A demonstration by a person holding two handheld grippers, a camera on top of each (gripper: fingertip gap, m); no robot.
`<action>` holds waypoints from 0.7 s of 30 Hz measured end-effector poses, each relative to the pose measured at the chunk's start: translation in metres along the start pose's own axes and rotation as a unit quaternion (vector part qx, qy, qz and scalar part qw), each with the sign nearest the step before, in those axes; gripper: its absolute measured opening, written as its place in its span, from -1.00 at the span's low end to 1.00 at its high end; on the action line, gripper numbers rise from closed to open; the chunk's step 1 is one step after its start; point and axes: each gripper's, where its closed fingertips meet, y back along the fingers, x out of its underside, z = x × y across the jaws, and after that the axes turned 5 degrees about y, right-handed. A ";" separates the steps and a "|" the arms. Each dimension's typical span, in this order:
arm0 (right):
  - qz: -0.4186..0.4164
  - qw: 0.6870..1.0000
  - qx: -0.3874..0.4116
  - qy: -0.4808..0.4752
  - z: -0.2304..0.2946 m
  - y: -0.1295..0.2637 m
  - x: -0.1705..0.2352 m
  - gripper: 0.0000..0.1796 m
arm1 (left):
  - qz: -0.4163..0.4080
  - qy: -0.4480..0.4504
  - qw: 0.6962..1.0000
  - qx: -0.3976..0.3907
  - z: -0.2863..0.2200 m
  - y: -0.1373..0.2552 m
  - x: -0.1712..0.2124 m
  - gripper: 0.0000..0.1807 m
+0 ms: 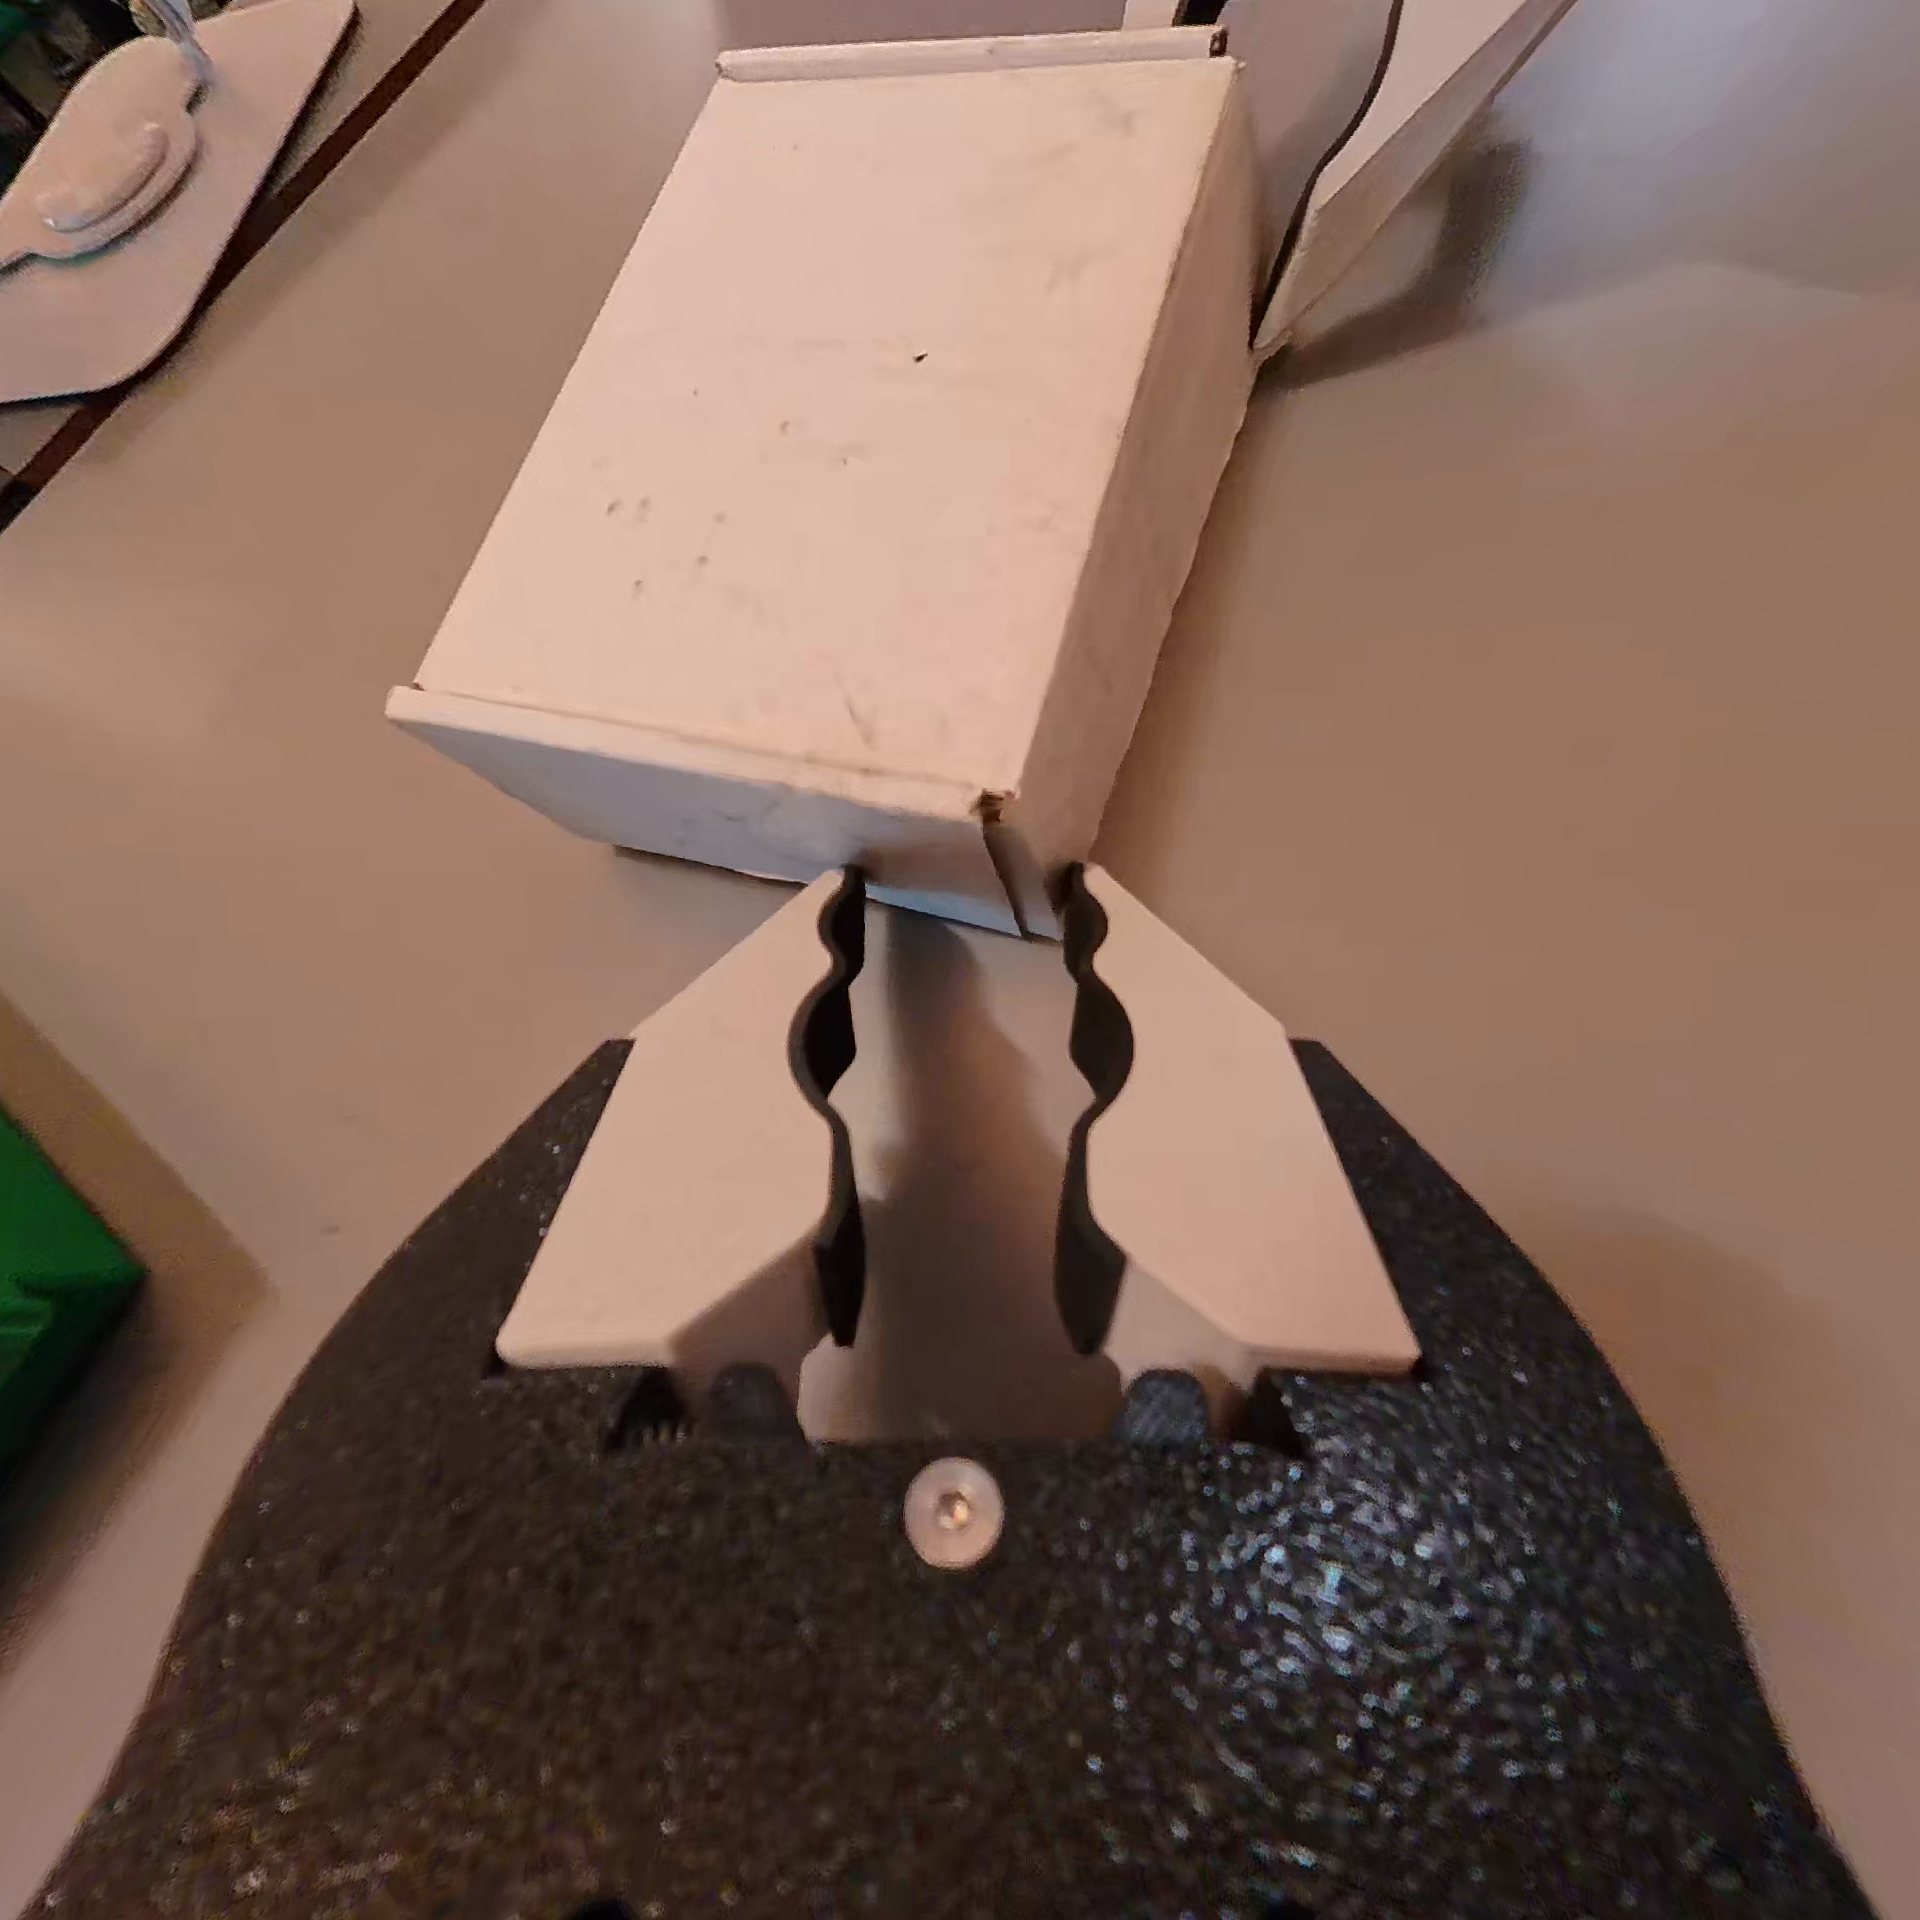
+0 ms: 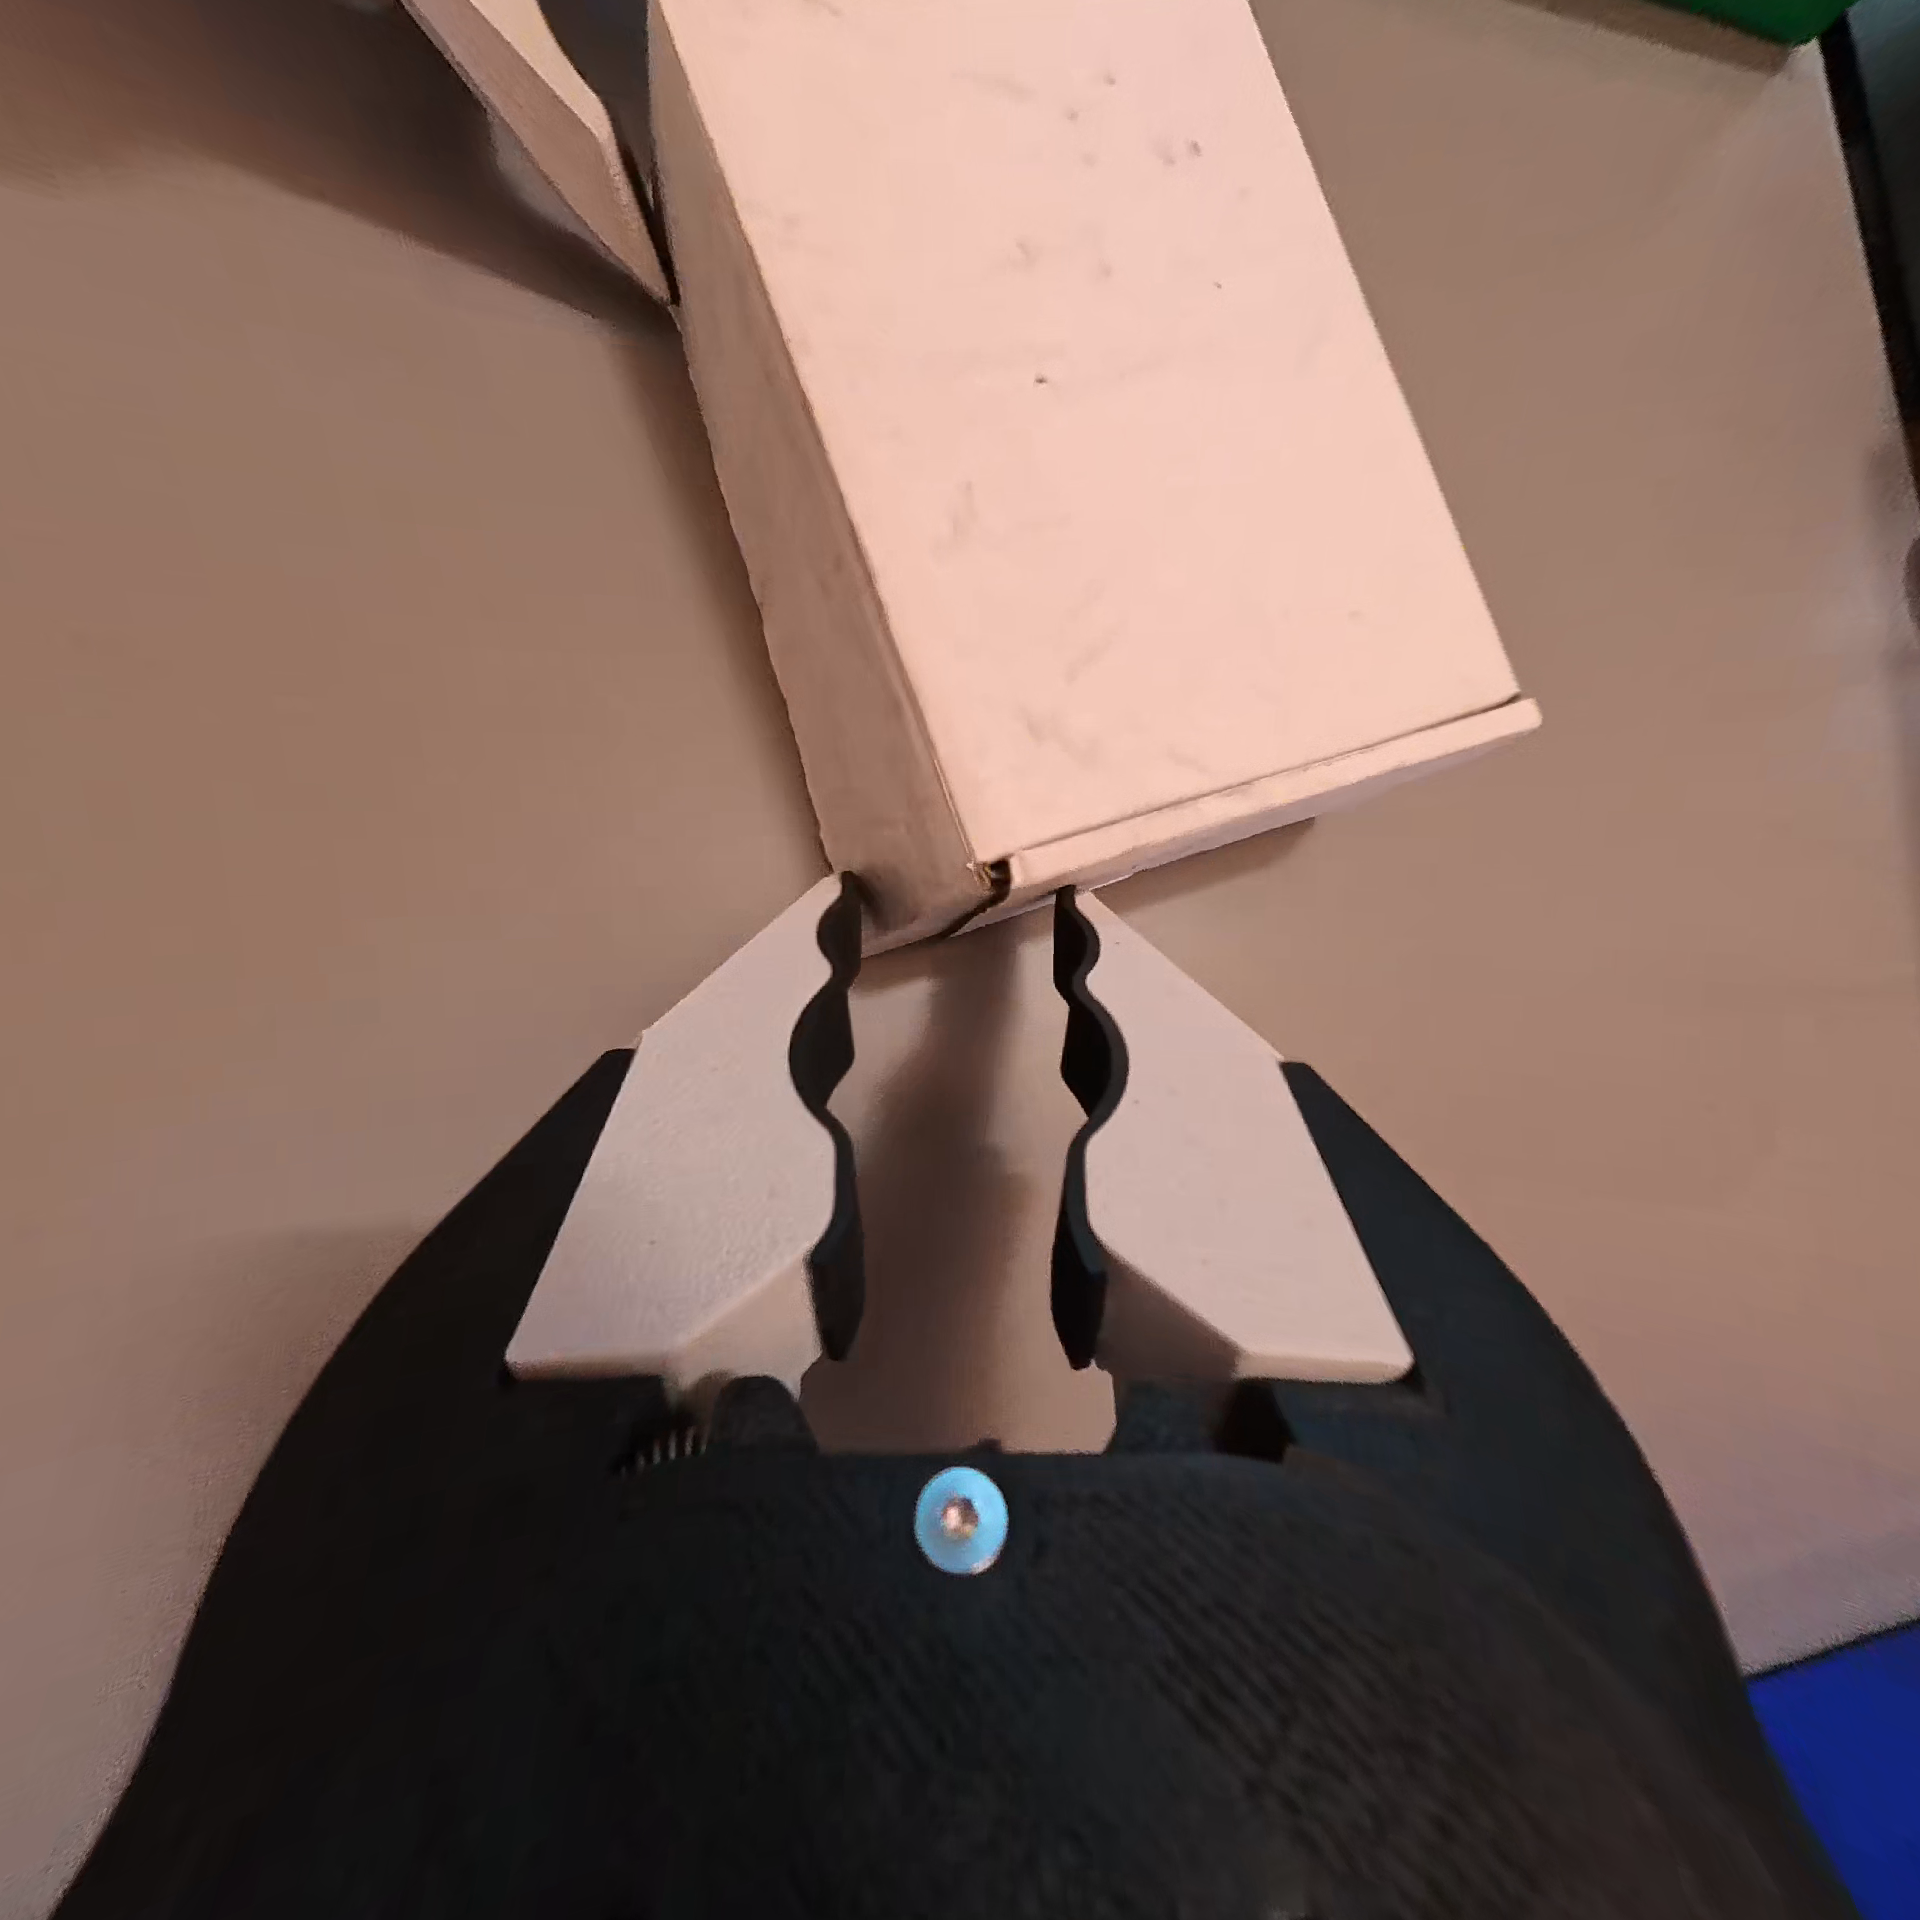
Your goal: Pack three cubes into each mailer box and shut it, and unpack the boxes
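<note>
One closed white mailer box [image 1: 831, 468] sits flat on the tan table [image 1: 1558, 727], and two grippers are on it: the left gripper [image 1: 961, 894] parted, fingertips at the box's near corner, gripping nothing; the right gripper [image 2: 956, 904] equally parted, straddling another bottom corner. One second box [image 1: 1423, 156] leans open behind; one green object [image 1: 52, 1299] waits at left

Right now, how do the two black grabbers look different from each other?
The left black gripper has a speckled, glittery body; the right black gripper looks plain and dull. The left one's round screw washer is whitish; the right one's is light blue. Alike: both have pale fingers with wavy black pads, both are open, and each points at a corner of a shut white cardboard box.
</note>
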 end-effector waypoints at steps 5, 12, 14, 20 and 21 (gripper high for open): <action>0.007 1.000 0.017 -0.022 -0.004 -0.003 -0.001 -0.58 | 0.004 0.021 1.000 -0.001 0.004 -0.001 0.001 -0.60; -0.030 0.998 0.051 0.019 -0.003 -0.003 -0.001 -0.50 | -0.001 0.022 0.999 0.037 0.001 0.002 0.003 -0.55; -0.048 0.998 0.045 0.000 -0.005 0.000 -0.004 -0.55 | -0.003 0.018 0.999 0.046 0.001 0.003 0.004 -0.58; -0.067 0.998 0.000 -0.011 -0.006 -0.002 -0.005 -0.60 | 0.001 0.026 0.998 0.059 0.007 0.002 0.005 -0.63; -0.066 0.998 -0.002 -0.009 -0.007 -0.003 -0.004 -0.61 | 0.001 0.024 0.998 0.058 0.007 0.002 0.005 -0.64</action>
